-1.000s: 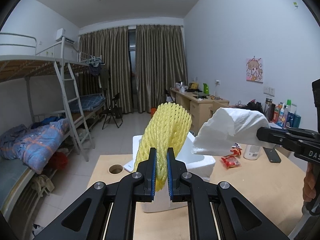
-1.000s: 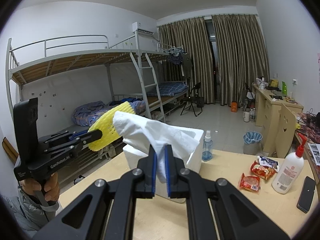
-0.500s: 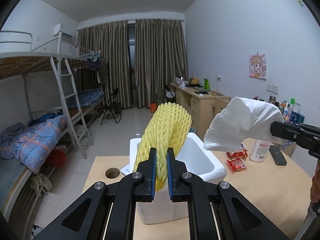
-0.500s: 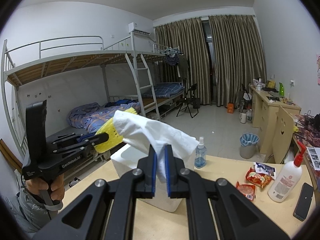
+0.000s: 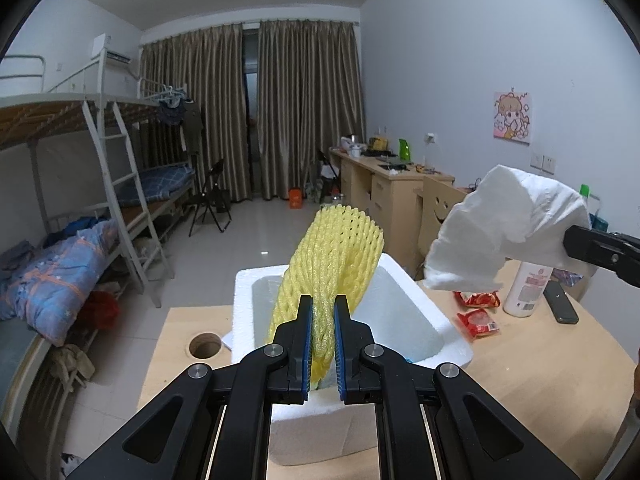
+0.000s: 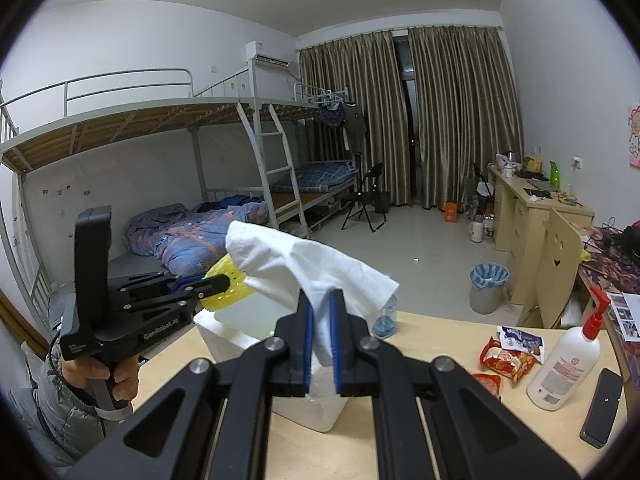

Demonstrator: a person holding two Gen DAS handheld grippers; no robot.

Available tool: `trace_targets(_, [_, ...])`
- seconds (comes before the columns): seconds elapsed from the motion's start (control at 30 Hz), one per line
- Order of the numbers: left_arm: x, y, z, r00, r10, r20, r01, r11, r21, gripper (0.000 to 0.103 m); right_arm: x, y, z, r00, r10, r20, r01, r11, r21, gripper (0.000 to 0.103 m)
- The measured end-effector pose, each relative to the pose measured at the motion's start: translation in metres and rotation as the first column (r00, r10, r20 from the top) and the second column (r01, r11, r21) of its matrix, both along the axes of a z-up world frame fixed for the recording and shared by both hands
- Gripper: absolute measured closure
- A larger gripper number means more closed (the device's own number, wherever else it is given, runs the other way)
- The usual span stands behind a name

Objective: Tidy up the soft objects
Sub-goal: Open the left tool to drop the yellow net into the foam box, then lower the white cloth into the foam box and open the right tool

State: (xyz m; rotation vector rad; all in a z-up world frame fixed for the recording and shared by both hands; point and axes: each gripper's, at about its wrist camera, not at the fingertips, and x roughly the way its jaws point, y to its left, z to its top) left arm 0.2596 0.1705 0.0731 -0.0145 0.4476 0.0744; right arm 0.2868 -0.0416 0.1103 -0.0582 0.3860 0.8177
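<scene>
Wooden table (image 5: 540, 380); left tongs (image 5: 323, 312) pinch yellow foam netting (image 5: 336, 248).

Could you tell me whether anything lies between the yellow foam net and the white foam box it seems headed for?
Nothing visible does. The yellow foam net, clamped in the left gripper, hangs over the open white foam box. What shows of the cavity holds nothing. The white tissue in the right gripper is off to the side.

Yellow foam net sleeve (image 5: 332, 256), soft white tissue (image 6: 304, 264), matt styrofoam box (image 5: 404, 320), pale wood table (image 5: 540, 380)
</scene>
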Motion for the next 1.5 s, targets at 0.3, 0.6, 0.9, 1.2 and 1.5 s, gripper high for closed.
trace_targets(0.3, [0.025, 0.002, -0.011, 0.999, 0.007, -0.039, -0.007, 1.0, 0.003, 0.093, 0.01, -0.002, -0.005, 1.0, -0.016, -0.016, 0.015, 1.0, -0.004, 0.093])
trace_targets(0.6, [0.024, 0.001, -0.012, 0.999, 0.035, -0.027, -0.035, 0.999, 0.017, 0.003, 0.009, -0.002, -0.005, 1.0, -0.023, -0.02, 0.023, 1.0, -0.007, 0.093])
trace_targets(0.9, [0.01, 0.001, -0.006, 0.996, 0.085, 0.042, -0.087, 0.994, 0.062, 0.003, 0.009, 0.0, -0.004, 1.0, -0.014, -0.019, 0.014, 1.0, -0.008, 0.093])
trace_targets(1.2, [-0.007, 0.004, -0.003, 0.993, 0.098, 0.059, -0.101, 0.993, 0.06, 0.003, 0.009, 0.011, -0.005, 1.0, 0.012, -0.015, -0.013, 1.0, -0.016, 0.092])
trace_targets(1.5, [-0.035, 0.023, -0.001, 0.983, 0.167, 0.074, -0.17, 0.984, 0.044, 0.0, 0.01, 0.028, -0.007, 0.999, 0.044, -0.023, -0.044, 0.999, -0.016, 0.093])
